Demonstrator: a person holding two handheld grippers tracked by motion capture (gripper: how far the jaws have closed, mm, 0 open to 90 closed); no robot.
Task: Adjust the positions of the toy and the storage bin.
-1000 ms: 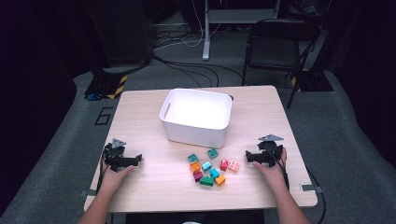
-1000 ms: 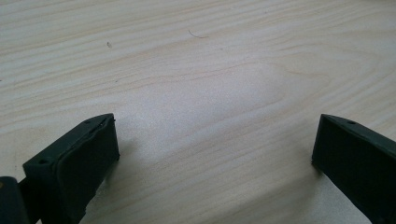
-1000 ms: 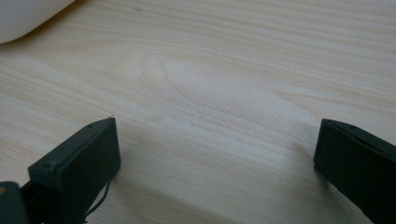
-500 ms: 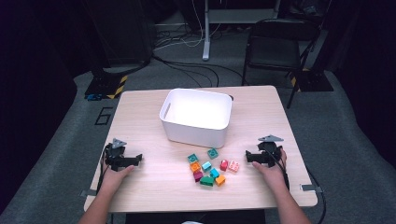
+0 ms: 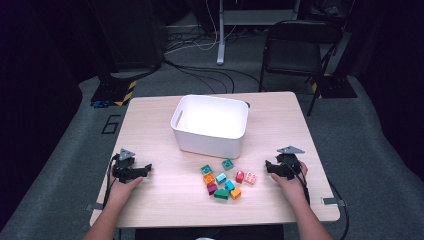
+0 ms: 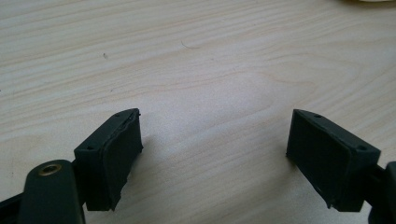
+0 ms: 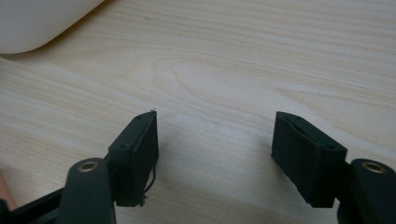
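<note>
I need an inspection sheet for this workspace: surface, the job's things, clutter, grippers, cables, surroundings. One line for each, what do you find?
Surface: light wooden table, bare wood between the jaws in both gripper views.
Job's things: small coloured blocks lying loose in a cluster near the front edge; white bin behind them, inside looks empty.
Clutter: nothing seen on the table besides these.
Grippers: left gripper low over the table at the left, open, nothing between its jaws; right gripper beside the blocks, its jaws have just been closing, but apart with nothing between them.
Cables: one trails from each gripper; more cables on the floor behind the table.
Surroundings: dark room, grey floor, black folding chair at back right.
</note>
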